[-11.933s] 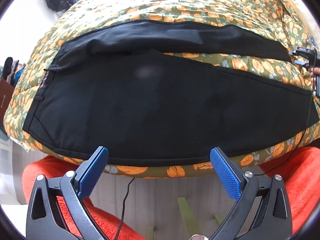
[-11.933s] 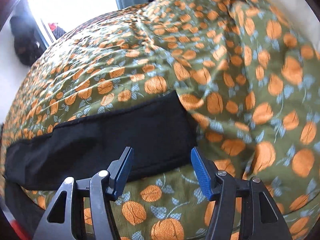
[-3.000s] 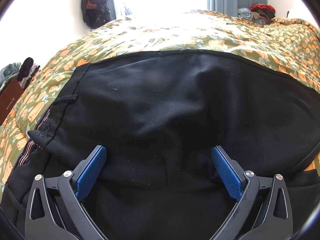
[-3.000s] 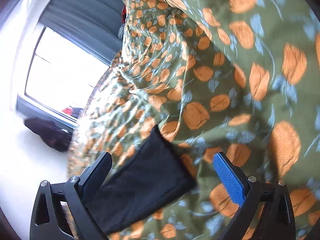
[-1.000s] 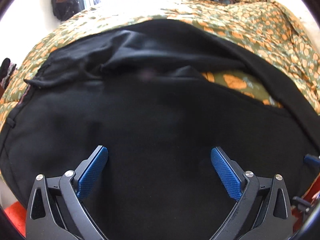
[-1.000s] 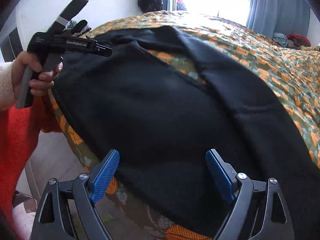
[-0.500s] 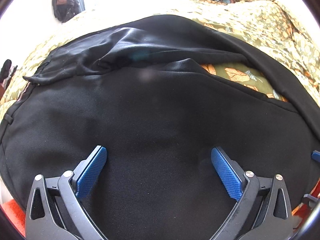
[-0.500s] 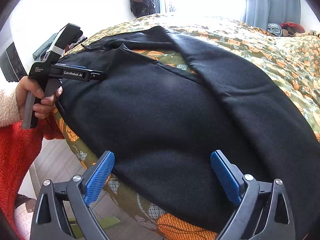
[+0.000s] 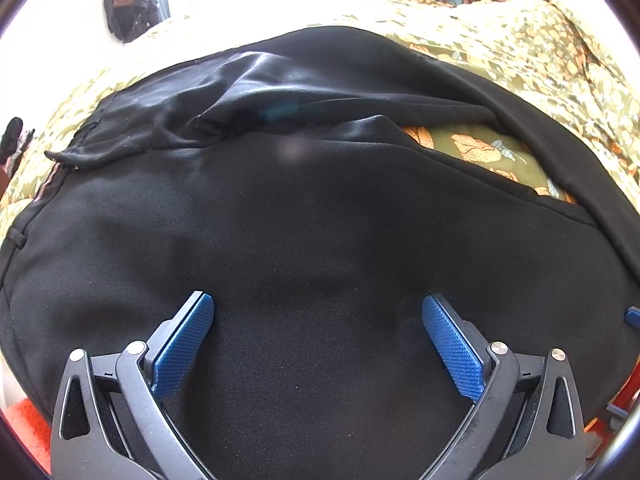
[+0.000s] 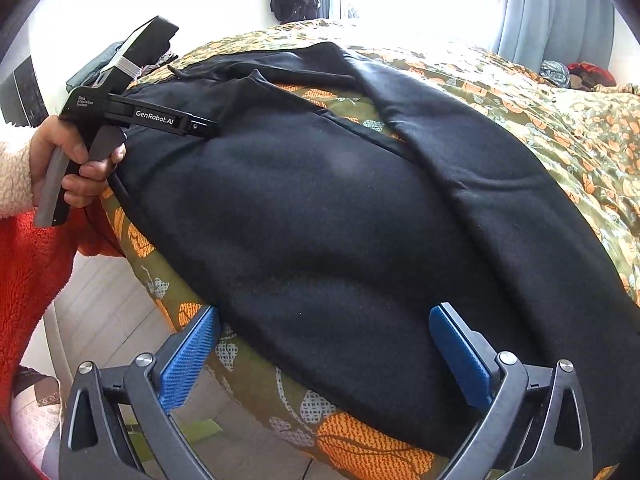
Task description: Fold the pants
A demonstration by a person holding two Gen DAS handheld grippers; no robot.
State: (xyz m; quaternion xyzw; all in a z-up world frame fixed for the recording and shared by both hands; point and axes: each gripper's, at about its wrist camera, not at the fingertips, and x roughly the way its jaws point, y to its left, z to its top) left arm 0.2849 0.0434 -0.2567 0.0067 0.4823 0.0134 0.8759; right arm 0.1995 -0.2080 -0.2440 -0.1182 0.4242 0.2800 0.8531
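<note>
- Left gripper (image 9: 318, 336): jaws spread wide, nothing between the blue pads (image 9: 184, 344); it hovers over the near leg of the pants (image 9: 304, 216). Whether the pads touch the cloth, can't tell.
- Right gripper (image 10: 324, 354): also wide apart and empty, straddling the near edge of the same leg where it overhangs the bedspread (image 10: 352, 444). Left pad sits over the quilt edge, right pad over black fabric.
- Pants location: black, spread lengthwise along the near edge of the bed on the orange-and-green bedspread. Legs splayed in a V, a wedge of quilt showing between them. Far leg (image 10: 480, 152) runs diagonally away; the waistband end (image 9: 60, 158) is at the left in the left wrist view.
- Handling, my read: soft knit or fleece-like cloth, matte, light to medium weight, zero stiffness. It will drape and sag from any pinch point, not slide as a sheet. Not fragile. The seat area looks shinier and is rumpled (image 9: 240, 92); may be slicker there.
- Soft quilt underneath: pressing down to pinch risks catching the bedspread too.
- Where to grab: hemmed edges, not mid-panel. I'd take the far leg's outer seam at two well-separated points and lay it over the near leg.
- Left hand (image 10: 76, 160) on its gripper handle is visible in the right wrist view, beside the waist end.
</note>
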